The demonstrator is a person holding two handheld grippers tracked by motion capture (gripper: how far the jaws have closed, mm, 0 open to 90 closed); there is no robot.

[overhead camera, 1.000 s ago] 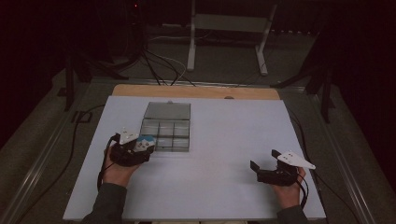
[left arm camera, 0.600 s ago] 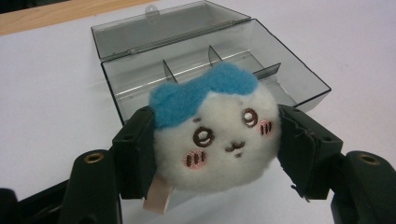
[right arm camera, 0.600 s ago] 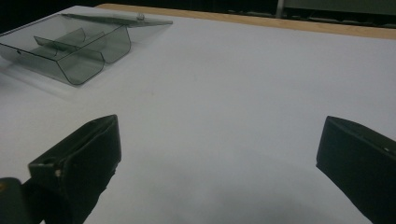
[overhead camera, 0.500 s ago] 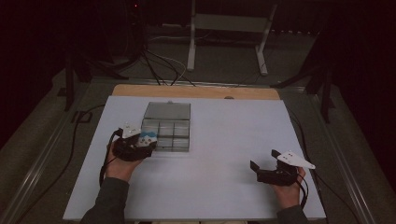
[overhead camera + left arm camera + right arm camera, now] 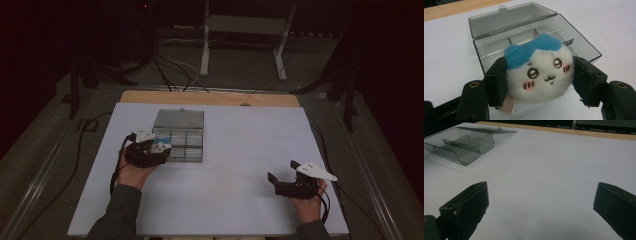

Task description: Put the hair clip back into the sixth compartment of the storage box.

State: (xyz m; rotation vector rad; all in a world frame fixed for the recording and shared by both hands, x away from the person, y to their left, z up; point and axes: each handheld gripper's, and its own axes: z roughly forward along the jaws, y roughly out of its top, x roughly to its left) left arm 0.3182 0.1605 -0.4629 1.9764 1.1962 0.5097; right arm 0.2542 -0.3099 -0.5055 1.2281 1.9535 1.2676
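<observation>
Plush toy (image 5: 539,71) clamped between left gripper (image 5: 540,75) jaws, above open box (image 5: 524,32)

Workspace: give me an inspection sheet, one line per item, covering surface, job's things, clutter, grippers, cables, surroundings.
Surface: white table top, wooden strip along the far edge.
Job's things: white plush toy with a blue top; clear compartment box, lid open and laid back.
Clutter: nothing seen.
Grippers: left gripper shut on the plush toy, at the box's near edge; right gripper open, nothing between its jaws, low over bare table.
Cables: one trails from each gripper; more on the floor beyond the table.
Surroundings: dark room, metal stand legs behind.
</observation>
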